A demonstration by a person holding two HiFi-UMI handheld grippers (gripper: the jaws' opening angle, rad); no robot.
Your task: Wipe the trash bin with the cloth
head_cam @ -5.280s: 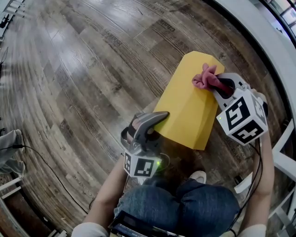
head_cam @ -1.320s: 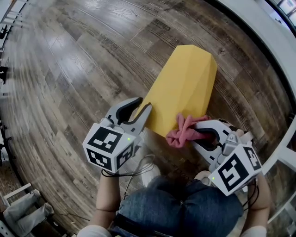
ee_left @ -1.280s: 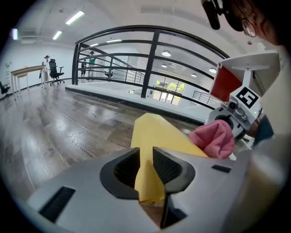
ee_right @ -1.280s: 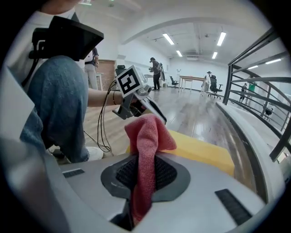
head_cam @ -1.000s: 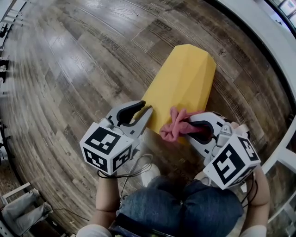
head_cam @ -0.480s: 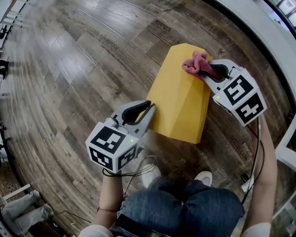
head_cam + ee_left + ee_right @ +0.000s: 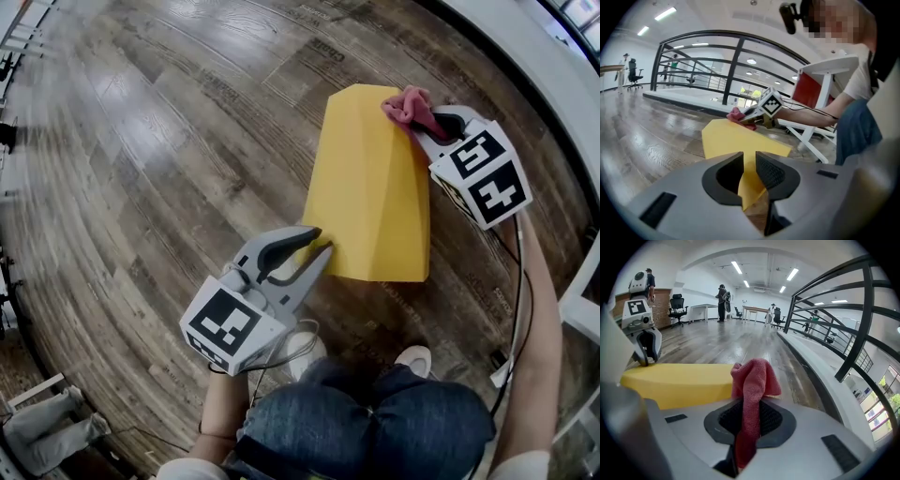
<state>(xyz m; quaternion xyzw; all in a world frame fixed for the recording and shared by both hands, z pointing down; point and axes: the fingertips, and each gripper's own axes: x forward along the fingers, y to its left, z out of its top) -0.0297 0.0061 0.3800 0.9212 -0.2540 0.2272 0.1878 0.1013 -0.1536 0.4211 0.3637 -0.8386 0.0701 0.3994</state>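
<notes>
L gripper (image 7: 322, 241): jaws nearly together, having just been closing, w/ only a slim gap left. The near left corner of the trash bin (image 7: 370, 178) fills that gap, so the pads pinch the thin yellow wall at its rim. The rest of the bin stretches away beyond the jaw tips, lying on its side on the wood floor (image 7: 169, 141), faceted face up.

R gripper (image 7: 424, 120): jaws clamped on the cloth (image 7: 403, 101) (pink-red, bunched up). A strip of it runs down between the pads and a loose wad sticks out past the tips. That wad rests on the bin's far right corner, touching the yellow top face. In the right gripper view the bin's surface spreads off to the left of these jaws, w/ bare floor straight ahead and a black railing (image 7: 862, 333) to their right.

The two grippers sit at opposite ends of the bin, diagonally. Looking out between the L jaws, the R gripper and cloth are dead ahead at the far end. From the R jaws, the L gripper stands ahead and to the left, at the other end. The person's jeans (image 7: 375, 422) are just behind the L gripper.
</notes>
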